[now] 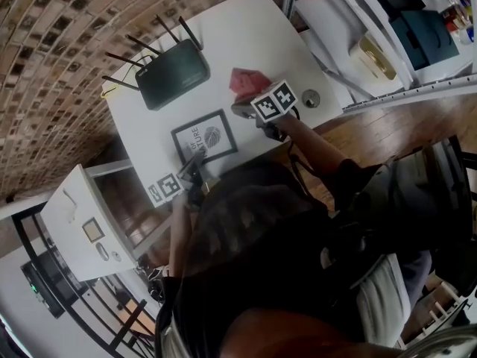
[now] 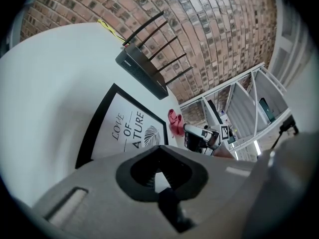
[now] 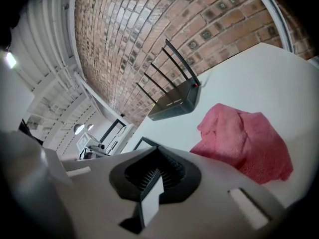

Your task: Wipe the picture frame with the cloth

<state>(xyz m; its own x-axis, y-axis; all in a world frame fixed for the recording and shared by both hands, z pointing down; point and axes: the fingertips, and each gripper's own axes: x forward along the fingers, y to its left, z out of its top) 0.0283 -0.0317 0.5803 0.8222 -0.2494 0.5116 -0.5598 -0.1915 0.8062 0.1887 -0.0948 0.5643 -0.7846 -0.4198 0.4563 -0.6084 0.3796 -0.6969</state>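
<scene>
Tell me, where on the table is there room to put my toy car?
The biggest bare patch of table is the far end, beyond the router and the cloth. A narrower strip lies left of the frame, below the router. The near side is crowded: frame, cloth, left gripper and right gripper sit close together.

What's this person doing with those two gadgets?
A person holds a gripper in each hand over a white table. The pink cloth lies crumpled, not yet picked up; the right gripper is beside it, jaws shut and empty. The left gripper, also shut and empty, is by the picture frame, which lies flat. Wiping doesn't seem to have begun.
</scene>
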